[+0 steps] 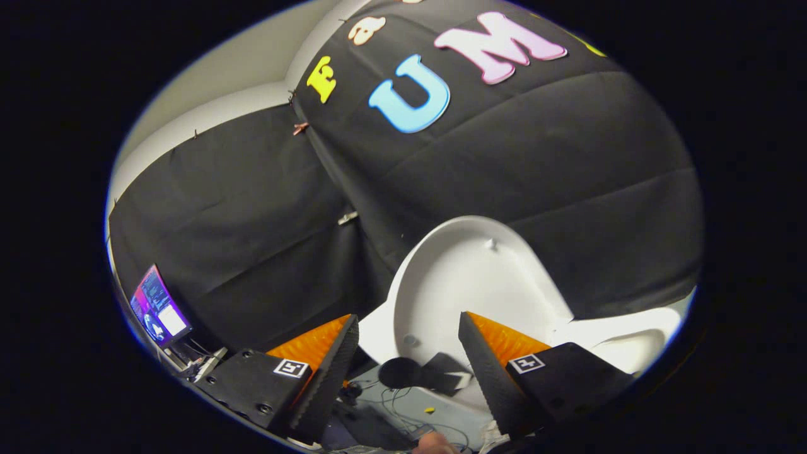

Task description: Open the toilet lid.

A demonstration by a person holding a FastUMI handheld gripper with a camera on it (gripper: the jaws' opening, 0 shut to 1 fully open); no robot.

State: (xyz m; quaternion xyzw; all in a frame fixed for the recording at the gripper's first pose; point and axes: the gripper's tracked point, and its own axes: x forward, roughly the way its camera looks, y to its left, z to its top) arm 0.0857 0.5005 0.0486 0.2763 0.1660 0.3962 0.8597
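Observation:
The white toilet lid (pixel 470 277) stands raised, upright, its inner face turned toward me and its back near the black cloth wall. Beside it, beyond the right finger, lies the white toilet seat and bowl rim (pixel 630 343). My gripper (pixel 408 321) is open, its two fingers spread wide with nothing between them. The lid's lower edge shows just beyond the gap between the fingers. Neither finger touches the lid.
The black cloth wall (pixel 536 164) rises close behind the toilet. A lit laptop screen (pixel 157 309) sits far off past the left finger. Below the fingers a black round object (pixel 400 372) and loose cables (pixel 403 410) lie on the floor.

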